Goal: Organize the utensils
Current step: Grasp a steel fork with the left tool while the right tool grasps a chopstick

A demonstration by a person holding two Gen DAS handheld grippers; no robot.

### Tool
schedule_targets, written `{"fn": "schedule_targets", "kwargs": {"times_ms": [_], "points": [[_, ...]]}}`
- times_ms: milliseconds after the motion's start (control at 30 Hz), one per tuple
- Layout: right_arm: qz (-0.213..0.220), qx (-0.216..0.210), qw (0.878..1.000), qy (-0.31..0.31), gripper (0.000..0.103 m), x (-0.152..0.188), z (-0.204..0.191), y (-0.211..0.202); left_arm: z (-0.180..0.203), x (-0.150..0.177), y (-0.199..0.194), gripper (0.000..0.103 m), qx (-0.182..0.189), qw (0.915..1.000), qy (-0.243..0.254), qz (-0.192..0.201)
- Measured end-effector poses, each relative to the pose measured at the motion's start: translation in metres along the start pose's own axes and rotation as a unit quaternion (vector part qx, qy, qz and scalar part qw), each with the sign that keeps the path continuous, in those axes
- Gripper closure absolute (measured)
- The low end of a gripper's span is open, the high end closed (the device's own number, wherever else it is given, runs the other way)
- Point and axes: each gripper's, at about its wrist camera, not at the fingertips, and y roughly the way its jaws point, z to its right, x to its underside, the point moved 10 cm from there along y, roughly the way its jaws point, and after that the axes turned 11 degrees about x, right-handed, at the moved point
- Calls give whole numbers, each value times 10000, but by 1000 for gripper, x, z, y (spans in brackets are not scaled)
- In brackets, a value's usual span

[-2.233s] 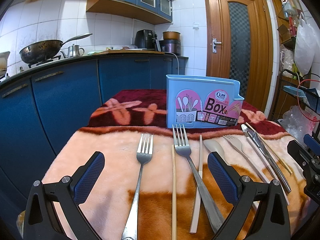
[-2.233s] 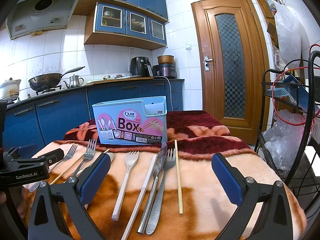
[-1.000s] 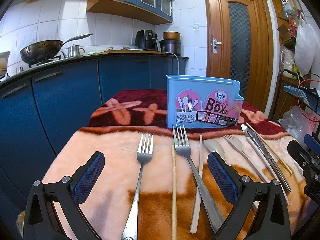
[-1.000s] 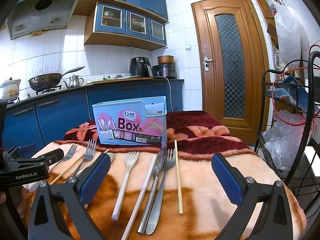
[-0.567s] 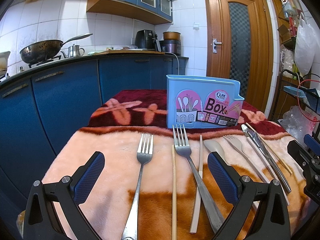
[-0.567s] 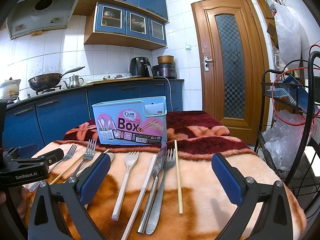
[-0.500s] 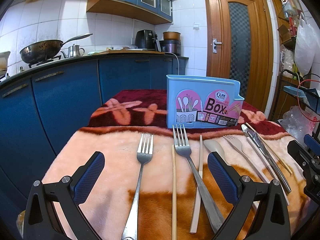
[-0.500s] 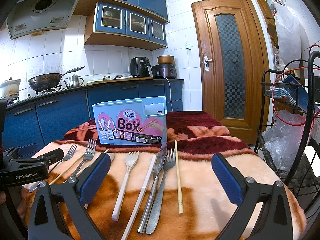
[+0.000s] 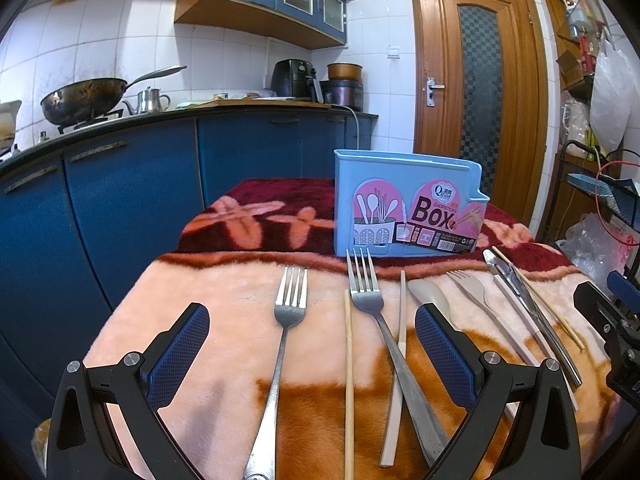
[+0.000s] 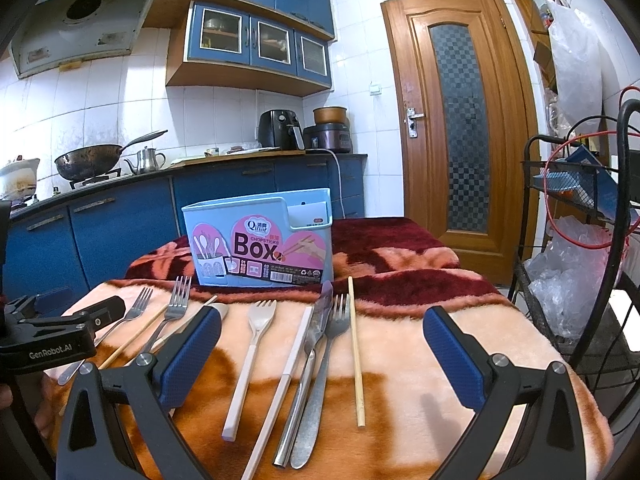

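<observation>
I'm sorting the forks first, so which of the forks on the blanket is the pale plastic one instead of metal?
The cream fork with the straight off-white handle, lying directly in front of the blue box. The other forks are shiny steel.

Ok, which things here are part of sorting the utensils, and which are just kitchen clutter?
For the job:
blue chopsticks box
metal forks
beige plastic fork
loose chopsticks
beige spoon

Just lying about:
wok
kettle
air fryer
plastic bags
</observation>
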Motion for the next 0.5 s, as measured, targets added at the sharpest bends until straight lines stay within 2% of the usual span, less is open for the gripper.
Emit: {"fn": "schedule_targets", "kwargs": {"times_ms": [167, 267, 500], "points": [[-302, -26, 9995, -84, 0, 0, 1, 7, -6, 1, 8, 1, 29, 9996, -106, -242], [-417, 51, 9989, -204, 0, -5, 4, 9, -8, 1, 9, 1, 187, 9990, -179, -362], [-1234, 305, 9899, -636, 0, -8, 18, 27, -13, -11, 9, 1, 201, 9965, 6, -807]]}}
